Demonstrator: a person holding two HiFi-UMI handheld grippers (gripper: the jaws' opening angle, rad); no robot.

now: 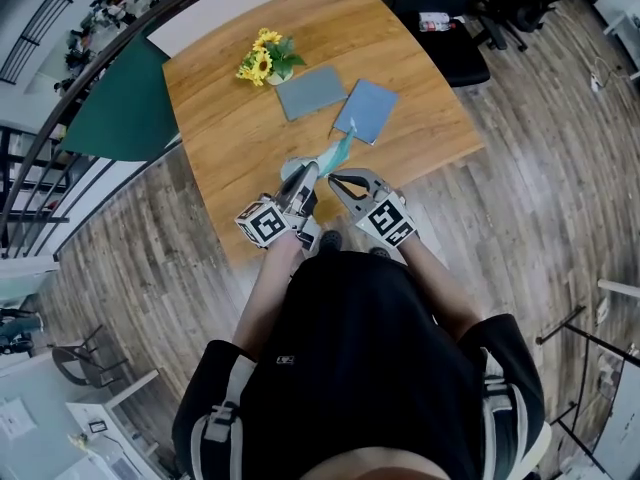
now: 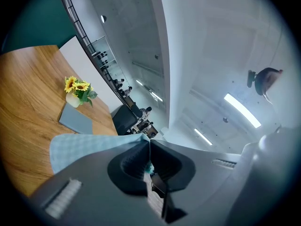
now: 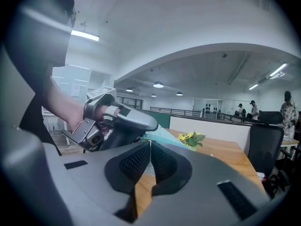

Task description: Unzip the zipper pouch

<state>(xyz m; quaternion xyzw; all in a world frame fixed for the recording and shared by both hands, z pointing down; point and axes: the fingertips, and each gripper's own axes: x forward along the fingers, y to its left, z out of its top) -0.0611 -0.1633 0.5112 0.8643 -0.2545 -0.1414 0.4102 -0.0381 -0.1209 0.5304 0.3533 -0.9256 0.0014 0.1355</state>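
Observation:
A light teal checked zipper pouch (image 1: 338, 152) hangs in the air over the front edge of the wooden table (image 1: 220, 138), stretched between both grippers. My left gripper (image 1: 308, 172) is shut on one end of it; in the left gripper view the fabric (image 2: 80, 145) spreads out leftward from the closed tips (image 2: 149, 142). My right gripper (image 1: 333, 179) sits just right of the left one, jaws together on the pouch's edge (image 3: 162, 136) at the tips (image 3: 150, 142). The zipper pull is hidden. The left gripper (image 3: 122, 121) shows close ahead in the right gripper view.
On the table stand a small vase of sunflowers (image 1: 264, 60), a grey flat pouch (image 1: 311, 91) and a blue flat pouch (image 1: 366, 110). A dark green panel (image 1: 125, 103) borders the table's left side; a black office chair (image 1: 450, 38) stands at its right.

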